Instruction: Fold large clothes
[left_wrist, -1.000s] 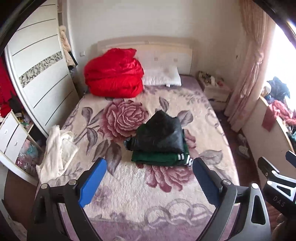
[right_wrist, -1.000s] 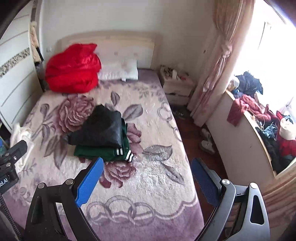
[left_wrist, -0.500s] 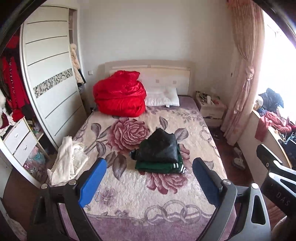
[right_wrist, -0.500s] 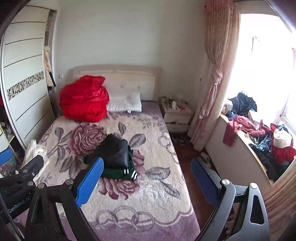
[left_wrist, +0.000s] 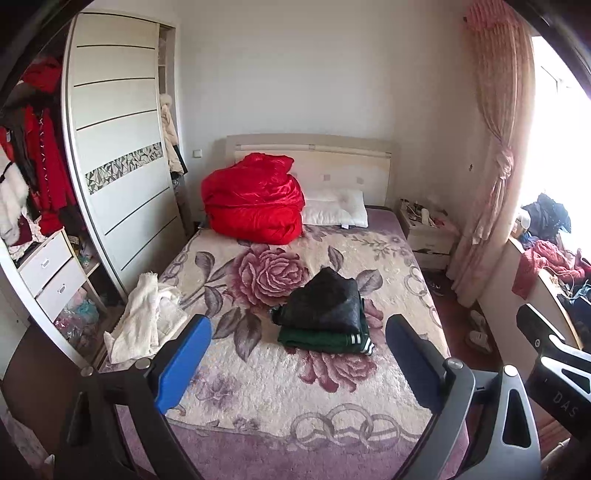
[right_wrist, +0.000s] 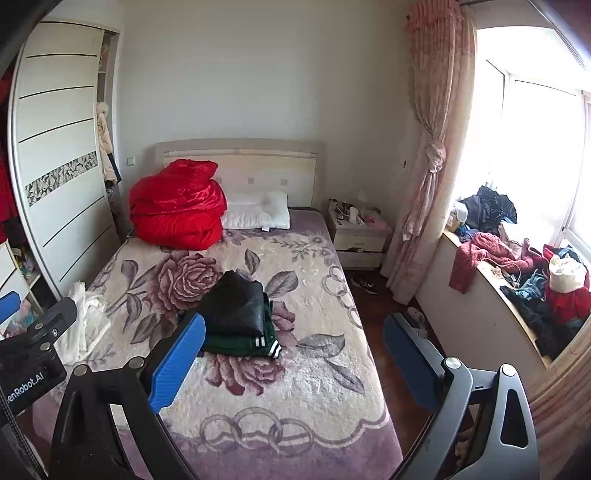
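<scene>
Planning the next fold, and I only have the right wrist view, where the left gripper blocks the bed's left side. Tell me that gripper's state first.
Observer: The left gripper is open and holds nothing.
Operator: Now describe the white thing behind it.
Observer: It is a white garment, crumpled and unfolded, lying at the left edge of the bed.
Operator: Report what is in the open side of the wardrobe.
Observer: Red clothes hang inside the wardrobe, left of its sliding door.
</scene>
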